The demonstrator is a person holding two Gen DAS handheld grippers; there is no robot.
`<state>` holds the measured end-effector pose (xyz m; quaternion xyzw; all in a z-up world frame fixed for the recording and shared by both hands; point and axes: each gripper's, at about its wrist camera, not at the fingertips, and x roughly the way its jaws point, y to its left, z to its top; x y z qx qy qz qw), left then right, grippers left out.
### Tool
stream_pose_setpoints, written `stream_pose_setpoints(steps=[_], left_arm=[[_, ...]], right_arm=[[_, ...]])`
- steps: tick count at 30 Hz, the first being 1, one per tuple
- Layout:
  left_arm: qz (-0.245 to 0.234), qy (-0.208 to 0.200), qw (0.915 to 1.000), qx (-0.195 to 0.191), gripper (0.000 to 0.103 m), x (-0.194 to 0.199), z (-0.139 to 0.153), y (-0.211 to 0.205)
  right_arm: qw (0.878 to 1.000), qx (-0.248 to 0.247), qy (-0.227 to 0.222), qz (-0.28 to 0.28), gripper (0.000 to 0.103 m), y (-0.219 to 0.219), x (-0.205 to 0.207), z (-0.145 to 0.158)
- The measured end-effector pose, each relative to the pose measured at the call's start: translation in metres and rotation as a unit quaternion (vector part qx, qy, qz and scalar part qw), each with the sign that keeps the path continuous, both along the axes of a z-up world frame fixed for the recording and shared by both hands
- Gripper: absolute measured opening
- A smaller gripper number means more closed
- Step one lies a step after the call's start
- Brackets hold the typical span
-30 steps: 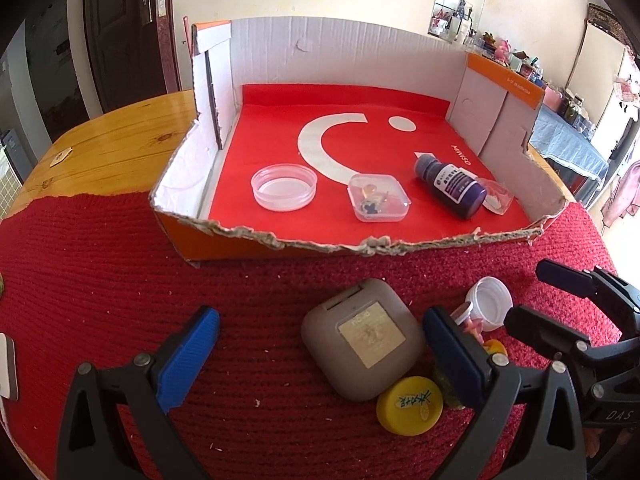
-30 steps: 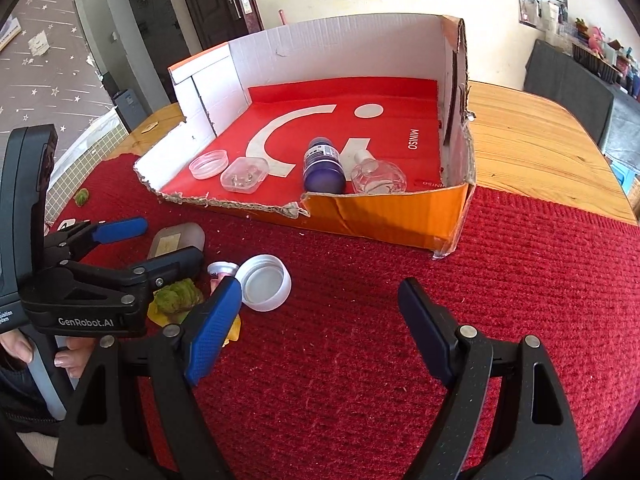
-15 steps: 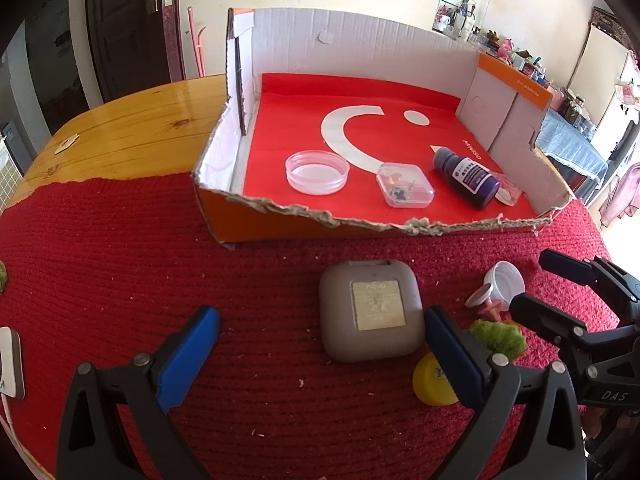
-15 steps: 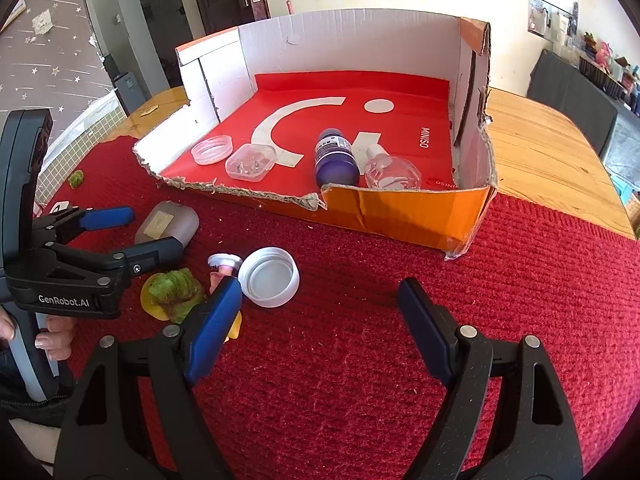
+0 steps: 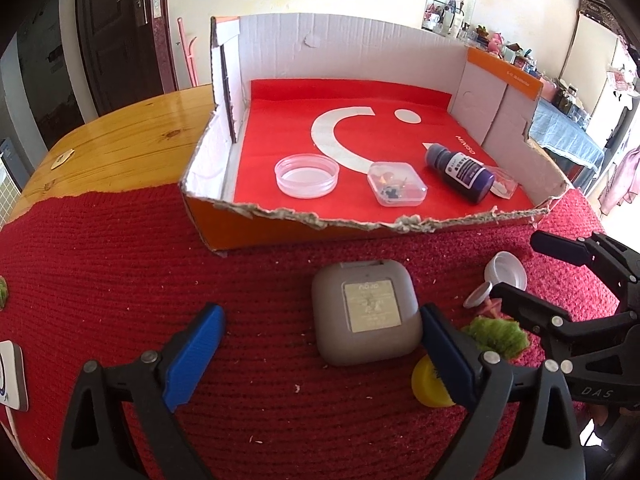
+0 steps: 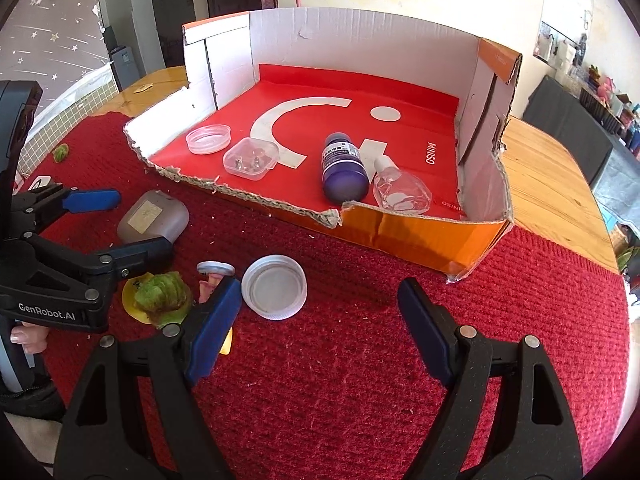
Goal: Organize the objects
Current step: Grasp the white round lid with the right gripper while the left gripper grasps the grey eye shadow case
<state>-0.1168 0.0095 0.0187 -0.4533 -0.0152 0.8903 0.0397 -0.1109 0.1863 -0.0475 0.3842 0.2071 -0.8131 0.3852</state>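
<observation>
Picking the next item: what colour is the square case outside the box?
Grey-brown, with a pale gold label; the case shows best in the left wrist view.

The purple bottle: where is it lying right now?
The purple bottle lies on its side in the cardboard box, toward the right near the torn front edge in the right wrist view, between the clear square case and a clear glass bottle.

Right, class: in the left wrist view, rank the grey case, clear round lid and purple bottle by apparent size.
1. Grey case, clearly largest, though nearest the camera.
2. and 3. Purple bottle and clear round lid look about alike; not ranked.
</observation>
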Motion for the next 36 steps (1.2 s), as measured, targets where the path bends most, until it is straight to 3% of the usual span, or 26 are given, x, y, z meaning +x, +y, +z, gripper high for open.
stream_pose_setpoints(steps=[2, 4, 6, 7, 9, 16, 22, 29, 31, 33, 36], left_arm=[[-0.008, 0.006, 0.9999, 0.002, 0.091, 0.002, 0.001, 0.001], [-0.024, 0.014, 0.9996, 0.008, 0.076, 0.004, 0.003, 0.003], [-0.036, 0.018, 0.9991, 0.013, 0.068, 0.006, 0.004, 0.005], [-0.044, 0.019, 0.9987, 0.017, 0.059, 0.007, 0.004, 0.006], [-0.051, 0.021, 0.9982, 0.022, 0.055, 0.008, 0.005, 0.007], [-0.062, 0.028, 0.9971, 0.036, 0.054, 0.015, 0.011, 0.003], [-0.072, 0.050, 0.9954, 0.038, 0.053, 0.023, 0.026, 0.001], [-0.085, 0.063, 0.9937, 0.037, 0.052, 0.028, 0.035, 0.001], [-0.086, 0.061, 0.9936, 0.038, 0.046, 0.029, 0.035, 0.001], [-0.090, 0.055, 0.9934, 0.044, 0.024, 0.028, 0.033, 0.000], [-0.091, 0.058, 0.9931, 0.045, 0.025, 0.029, 0.031, 0.000]], right_arm=[[1.000, 0.001, -0.001, 0.006, 0.069, -0.002, 0.001, -0.001], [1.000, 0.000, -0.005, 0.012, 0.055, -0.004, 0.004, -0.001], [1.000, 0.004, 0.002, 0.015, 0.048, -0.007, 0.007, -0.001], [1.000, 0.002, 0.000, 0.020, 0.039, -0.007, 0.009, -0.001], [1.000, 0.000, -0.003, 0.024, 0.031, -0.008, 0.012, -0.001], [1.000, -0.011, 0.011, 0.018, 0.031, -0.005, 0.024, 0.005], [0.999, -0.032, 0.037, 0.008, 0.031, 0.000, 0.034, 0.029], [0.998, -0.043, 0.038, 0.001, 0.031, -0.001, 0.037, 0.035], [0.998, -0.044, 0.038, 0.001, 0.031, -0.002, 0.038, 0.036], [0.998, -0.044, 0.038, 0.000, 0.031, -0.002, 0.038, 0.035], [0.998, -0.042, 0.036, 0.000, 0.031, -0.001, 0.039, 0.035]])
